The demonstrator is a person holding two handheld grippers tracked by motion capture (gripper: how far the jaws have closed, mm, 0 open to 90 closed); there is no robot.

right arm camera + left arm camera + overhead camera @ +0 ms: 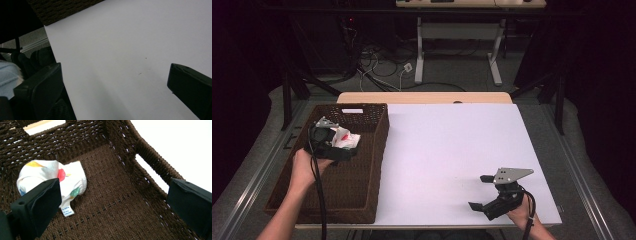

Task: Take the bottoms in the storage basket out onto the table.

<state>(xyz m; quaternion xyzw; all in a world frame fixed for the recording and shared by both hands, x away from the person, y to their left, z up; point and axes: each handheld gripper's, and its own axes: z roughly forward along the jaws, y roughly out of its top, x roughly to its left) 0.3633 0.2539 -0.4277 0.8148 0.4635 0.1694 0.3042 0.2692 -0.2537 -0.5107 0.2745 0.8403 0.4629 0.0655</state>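
A dark brown woven basket (374,150) stands on the left side of the white table (452,150). Inside it lies a bunched white cloth (346,138) with coloured spots; in the left gripper view the cloth (71,180) rests on the basket floor (112,202) with a small label showing. My left gripper (343,142) hovers over the basket, just above the cloth, jaws wide apart and empty (112,205). My right gripper (479,192) is held near the table's front right corner, open, with bare tabletop between its jaws (115,80).
The basket has handle slots in its end wall (352,111) and side wall (150,173). A wooden strip (424,97) runs along the table's far edge. Beyond stand a desk frame (457,45) and floor cables (382,70). The table's front edge (58,72) lies close to my right gripper.
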